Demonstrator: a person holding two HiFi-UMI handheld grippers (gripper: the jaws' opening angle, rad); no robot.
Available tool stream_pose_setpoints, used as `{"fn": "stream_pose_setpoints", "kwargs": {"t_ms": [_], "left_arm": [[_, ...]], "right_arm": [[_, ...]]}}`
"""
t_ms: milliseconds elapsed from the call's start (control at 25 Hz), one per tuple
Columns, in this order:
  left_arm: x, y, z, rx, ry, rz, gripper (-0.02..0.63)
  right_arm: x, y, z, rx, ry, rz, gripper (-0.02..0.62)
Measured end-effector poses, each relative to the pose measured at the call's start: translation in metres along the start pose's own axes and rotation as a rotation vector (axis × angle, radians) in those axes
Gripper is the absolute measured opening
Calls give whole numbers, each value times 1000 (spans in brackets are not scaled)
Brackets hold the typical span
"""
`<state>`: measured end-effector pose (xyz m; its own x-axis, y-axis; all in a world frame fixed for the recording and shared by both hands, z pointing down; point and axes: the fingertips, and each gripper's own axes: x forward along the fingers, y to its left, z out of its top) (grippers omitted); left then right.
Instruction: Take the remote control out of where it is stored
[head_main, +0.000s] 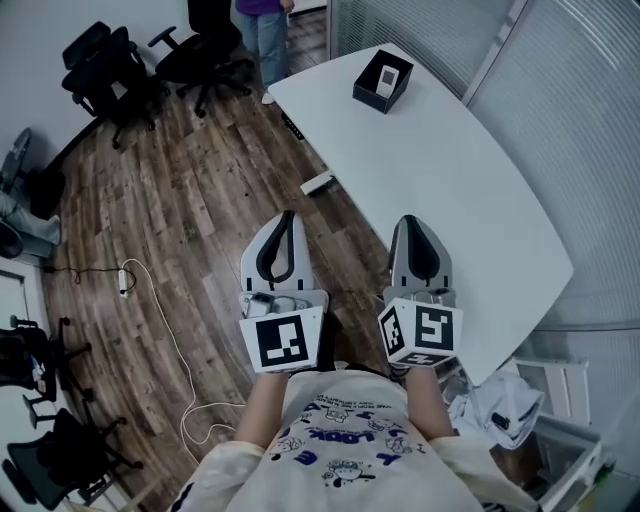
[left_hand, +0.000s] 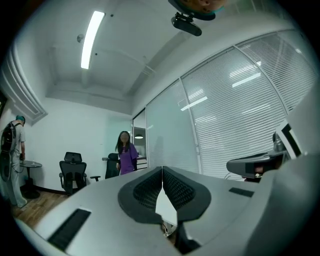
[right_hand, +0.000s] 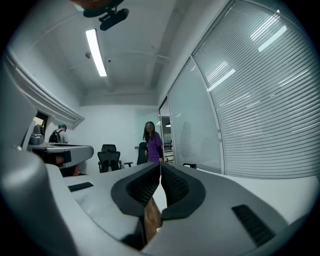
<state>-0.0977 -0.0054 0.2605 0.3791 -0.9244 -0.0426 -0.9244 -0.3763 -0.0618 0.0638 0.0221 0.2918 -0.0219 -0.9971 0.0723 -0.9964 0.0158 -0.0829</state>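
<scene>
Left tongs (head_main: 289, 214) & right tongs (head_main: 408, 220) both closed, empty; 1 remote (head_main: 385, 76) in 1 box (head_main: 370, 99) on table (head_main: 450, 180).

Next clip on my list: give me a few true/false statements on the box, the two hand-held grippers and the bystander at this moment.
1. The black box sits at the far end of the white table. True.
2. The left hand-held gripper holds the remote. False: its jaws are together on nothing, and the remote lies in the box.
3. The right hand-held gripper has its jaws shut. True.
4. The right hand-held gripper is directly above the box. False: it hovers by the table's near edge, well short of the box.
5. A person in purple stands beyond the table's far end. True.
</scene>
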Motion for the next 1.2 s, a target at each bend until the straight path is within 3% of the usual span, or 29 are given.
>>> {"fn": "stream_pose_setpoints", "kwargs": {"t_ms": [360,640,1200], "left_arm": [[136,38,6,1,-20,-114,17],[206,65,-6,-10,-4,-166,17],[323,79,-42,-30,54,-138,17]], "right_arm": [[126,-24,23,4,1,-96,32],[197,-41,27,25,24,-134,34],[325,-99,20,47,79,-98,34]]}}
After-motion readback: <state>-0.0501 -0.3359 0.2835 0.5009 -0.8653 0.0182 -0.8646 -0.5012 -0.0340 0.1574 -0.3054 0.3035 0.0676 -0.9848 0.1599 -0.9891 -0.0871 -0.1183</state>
